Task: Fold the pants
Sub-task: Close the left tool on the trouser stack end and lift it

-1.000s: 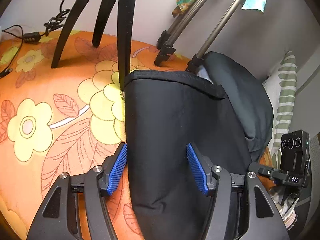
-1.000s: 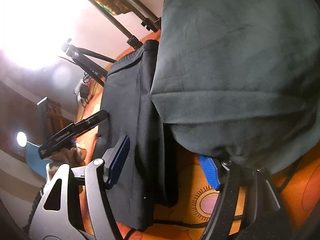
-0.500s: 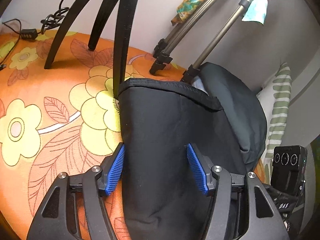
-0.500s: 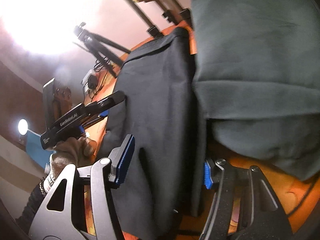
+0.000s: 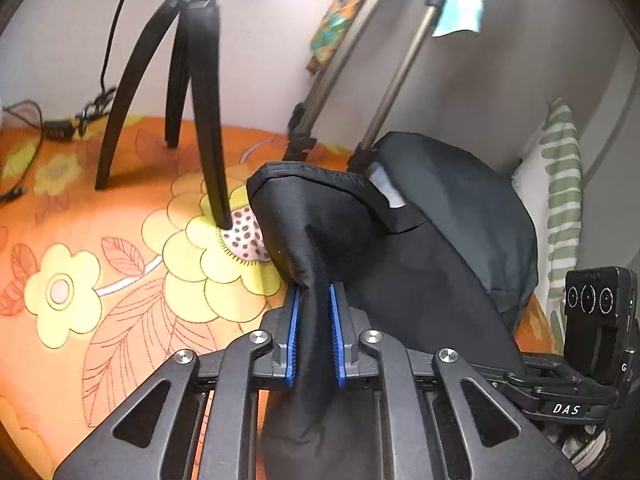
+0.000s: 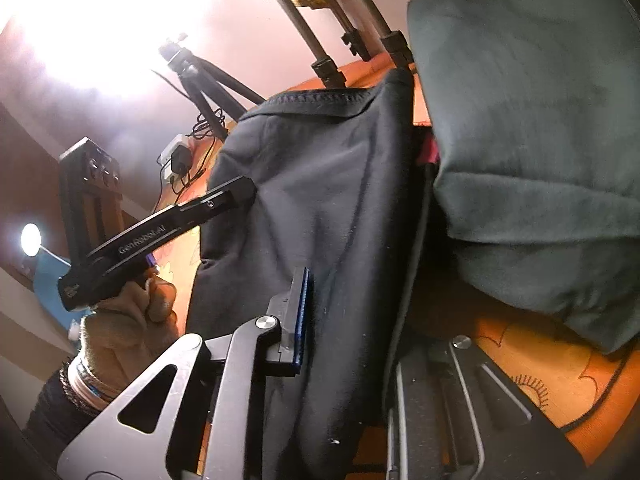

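pants point(image 5: 360, 248): black, on the orange floral bed point(image 5: 100, 240), long axis running away from both claws toward the waistband
left claw point(image 5: 313, 334): closing, pads pinching a bunched near-edge fold
right claw point(image 6: 344, 320): closing on the same near edge, cloth between; far pad hidden
nearer: both equally near

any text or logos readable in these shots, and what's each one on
"DAS": white letters on the right gripper, low at the right edge of the left wrist view.
"GenRobot.AI": white print along the left gripper, seen from the right wrist view.
"G": one letter on the camera unit above "DAS".
Nothing else reads.
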The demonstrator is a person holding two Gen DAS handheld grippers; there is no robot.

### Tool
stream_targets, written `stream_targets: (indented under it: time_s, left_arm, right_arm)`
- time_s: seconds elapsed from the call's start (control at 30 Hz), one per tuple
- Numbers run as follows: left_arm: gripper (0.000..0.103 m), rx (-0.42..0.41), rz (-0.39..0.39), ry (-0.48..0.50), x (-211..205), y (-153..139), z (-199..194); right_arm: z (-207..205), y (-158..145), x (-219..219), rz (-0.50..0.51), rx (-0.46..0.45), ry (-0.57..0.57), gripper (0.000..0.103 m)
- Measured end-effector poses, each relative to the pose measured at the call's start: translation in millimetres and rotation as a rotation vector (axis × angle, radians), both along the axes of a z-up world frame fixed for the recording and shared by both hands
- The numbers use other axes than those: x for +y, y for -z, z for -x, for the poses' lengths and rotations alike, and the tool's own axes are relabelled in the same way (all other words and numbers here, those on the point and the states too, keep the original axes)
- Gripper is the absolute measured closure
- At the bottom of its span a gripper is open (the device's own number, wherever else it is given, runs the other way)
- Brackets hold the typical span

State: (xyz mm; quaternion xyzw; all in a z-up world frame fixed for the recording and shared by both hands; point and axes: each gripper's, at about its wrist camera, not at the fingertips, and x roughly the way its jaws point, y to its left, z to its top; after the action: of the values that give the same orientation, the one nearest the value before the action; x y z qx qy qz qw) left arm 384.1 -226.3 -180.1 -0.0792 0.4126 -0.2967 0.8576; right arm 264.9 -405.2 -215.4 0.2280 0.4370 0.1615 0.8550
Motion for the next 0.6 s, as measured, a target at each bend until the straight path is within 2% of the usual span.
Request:
stream_targets:
  time_s: [0.2, 0.6]
  left_arm:
    - [0.093, -0.044, -0.003, 0.025, 3, -12, 15]
    - [0.094, -0.094, 0.07, 0.062, -2, -59, 44]
  right_arm:
    - [9, -15, 13, 0.079, -0.025, -0.015, 0.088]
    - [47, -67, 12, 0.174, -0.104, -0.01, 0.09]
